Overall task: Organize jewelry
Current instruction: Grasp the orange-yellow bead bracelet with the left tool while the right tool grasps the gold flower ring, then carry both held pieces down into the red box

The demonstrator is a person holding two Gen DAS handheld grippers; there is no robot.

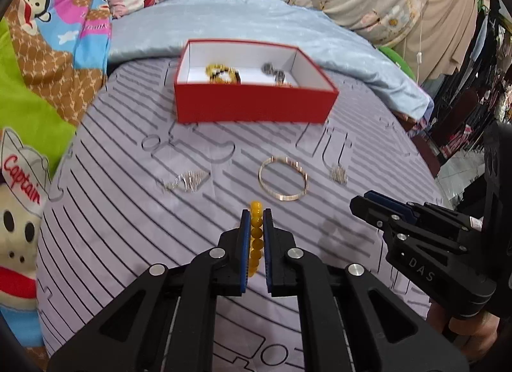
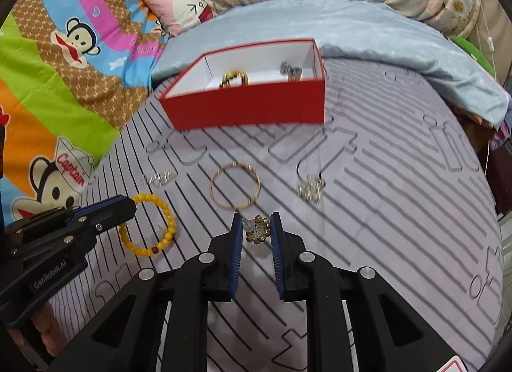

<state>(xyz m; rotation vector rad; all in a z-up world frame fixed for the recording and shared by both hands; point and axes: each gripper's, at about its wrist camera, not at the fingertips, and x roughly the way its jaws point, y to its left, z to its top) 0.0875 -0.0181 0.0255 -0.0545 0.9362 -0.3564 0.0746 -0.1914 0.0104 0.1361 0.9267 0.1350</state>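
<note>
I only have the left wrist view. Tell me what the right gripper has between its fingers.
Observer: A small gold-brown beaded cluster sits between the right gripper pads, apparently pinched.
Operator: Now describe my bracelet's whole loop; I see it edge-on.
Observer: The yellow bead bracelet spreads as an open ring from the left gripper, which is clamped on its far-left side. One dark red bead sits on the near side.

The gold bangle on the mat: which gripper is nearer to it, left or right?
Right. The right gripper, holding a small bead piece, is just below the bangle. The left gripper, shut on the yellow bracelet, sits further off to its left.
</note>
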